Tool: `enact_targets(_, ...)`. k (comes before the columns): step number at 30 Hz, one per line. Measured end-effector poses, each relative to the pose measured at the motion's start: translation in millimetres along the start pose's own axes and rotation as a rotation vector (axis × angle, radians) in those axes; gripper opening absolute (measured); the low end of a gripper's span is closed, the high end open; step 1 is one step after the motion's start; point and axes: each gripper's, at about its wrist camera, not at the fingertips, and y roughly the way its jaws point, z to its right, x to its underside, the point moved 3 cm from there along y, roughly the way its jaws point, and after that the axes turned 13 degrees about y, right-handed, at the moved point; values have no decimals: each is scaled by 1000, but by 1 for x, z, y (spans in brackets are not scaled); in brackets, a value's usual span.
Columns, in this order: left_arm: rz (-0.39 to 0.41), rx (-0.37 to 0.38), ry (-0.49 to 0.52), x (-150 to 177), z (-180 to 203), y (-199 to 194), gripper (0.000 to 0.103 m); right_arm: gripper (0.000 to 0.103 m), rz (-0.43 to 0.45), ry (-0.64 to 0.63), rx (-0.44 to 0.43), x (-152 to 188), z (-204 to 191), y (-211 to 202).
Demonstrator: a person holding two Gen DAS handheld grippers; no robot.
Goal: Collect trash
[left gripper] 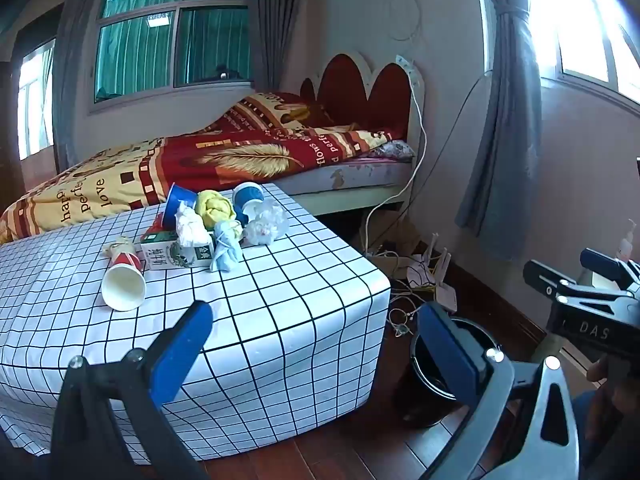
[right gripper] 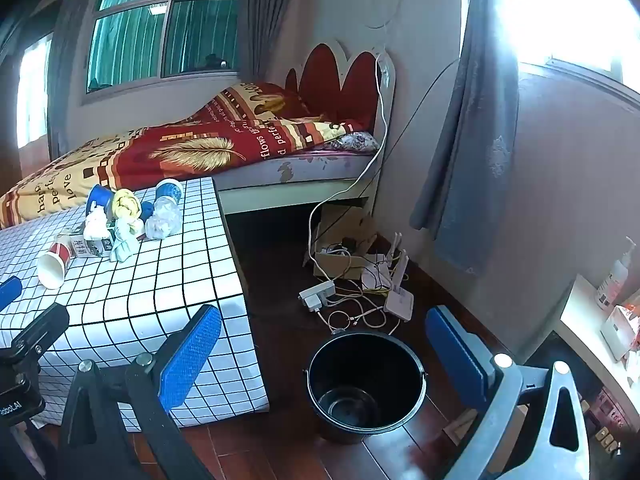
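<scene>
Standing empty on floor, black bucket (right gripper: pixel 366 380), tipped paper cup (left gripper: pixel 123 286) on table (left gripper: pixel 280 300)

Blown-out window (right gripper: pixel 568 12) glare, fisheye-warped edges

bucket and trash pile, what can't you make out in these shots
- Bucket: left wrist view, mostly hidden behind the left gripper's finger.
- Carton: both views, partly covered by tissue; print too small to read.
- Blue cup: both views, inside hidden by the pile.
</scene>
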Motion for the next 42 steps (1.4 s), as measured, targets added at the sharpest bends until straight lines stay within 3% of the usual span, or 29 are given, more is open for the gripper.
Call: enact_targets(42, 3, -6, 5, -4, -3, -1, 103, 103, 6, -3, -5, -4, -3, 1)
